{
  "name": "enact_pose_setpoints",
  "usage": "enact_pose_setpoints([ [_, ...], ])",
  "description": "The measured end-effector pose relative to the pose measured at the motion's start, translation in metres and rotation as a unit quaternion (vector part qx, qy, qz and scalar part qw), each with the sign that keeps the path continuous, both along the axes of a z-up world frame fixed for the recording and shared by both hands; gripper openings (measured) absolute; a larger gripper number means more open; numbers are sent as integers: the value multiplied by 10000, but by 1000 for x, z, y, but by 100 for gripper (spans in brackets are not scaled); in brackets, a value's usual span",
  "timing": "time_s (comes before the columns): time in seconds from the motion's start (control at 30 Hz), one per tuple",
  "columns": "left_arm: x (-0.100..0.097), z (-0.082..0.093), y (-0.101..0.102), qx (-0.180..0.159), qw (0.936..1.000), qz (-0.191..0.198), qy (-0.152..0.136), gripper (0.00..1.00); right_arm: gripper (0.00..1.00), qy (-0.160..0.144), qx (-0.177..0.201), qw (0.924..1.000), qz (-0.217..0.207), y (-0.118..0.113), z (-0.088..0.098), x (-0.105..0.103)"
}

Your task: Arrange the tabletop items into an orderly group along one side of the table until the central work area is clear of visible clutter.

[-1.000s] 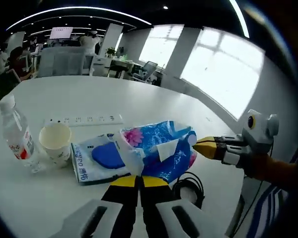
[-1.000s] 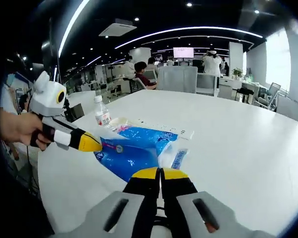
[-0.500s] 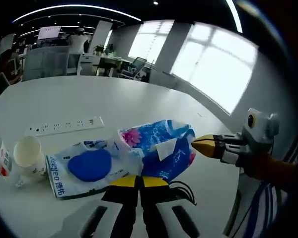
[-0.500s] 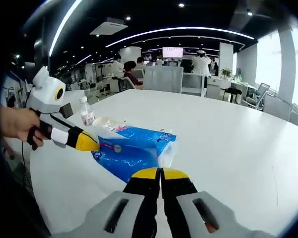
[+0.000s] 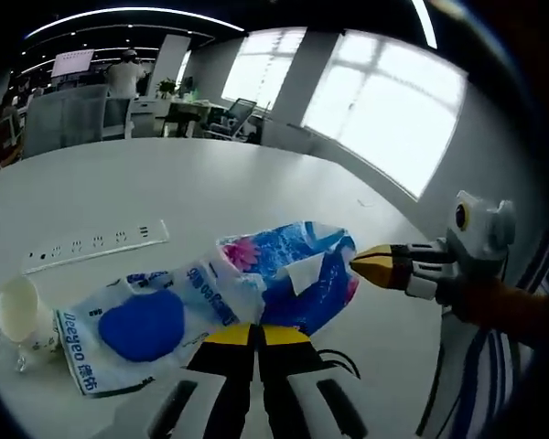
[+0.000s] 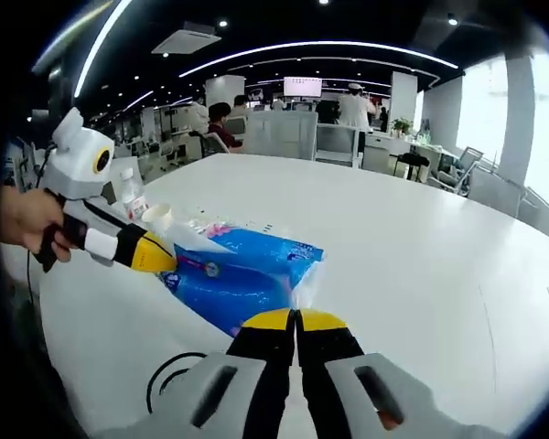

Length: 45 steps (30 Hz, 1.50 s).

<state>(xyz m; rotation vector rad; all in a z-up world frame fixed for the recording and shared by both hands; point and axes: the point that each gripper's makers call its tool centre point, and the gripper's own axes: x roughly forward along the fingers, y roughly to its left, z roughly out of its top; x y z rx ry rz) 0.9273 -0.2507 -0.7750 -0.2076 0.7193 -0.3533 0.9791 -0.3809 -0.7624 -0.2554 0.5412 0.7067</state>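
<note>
Both grippers, left (image 5: 252,335) and right (image 6: 297,319), stay clamped on opposite ends of the blue tissue pack (image 5: 297,279), held just above the white table (image 6: 421,256). Over the last second the pack has drifted away from the paper cup (image 5: 18,309) and power strip (image 5: 91,245), so regrouping looks barely begun.

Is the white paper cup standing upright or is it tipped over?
Upright. In the left gripper view the paper cup stands on the table with its open mouth up. Contents: cannot tell.
</note>
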Motion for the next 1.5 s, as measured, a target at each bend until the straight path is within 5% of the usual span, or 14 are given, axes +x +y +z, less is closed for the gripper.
enact_pose_setpoints([
  [0.73,45,-33,-14,-70,9998,-114,150,0,0,114,-4,9979,-641,-17,-37,44],
  [1.1,57,-56,-23,-137,9977,-140,641,0,0,186,-218,9967,-761,-22,-57,57],
  [1.5,70,-72,-25,68,9960,-326,831,0,0,334,-250,9959,-801,-24,-81,73],
])
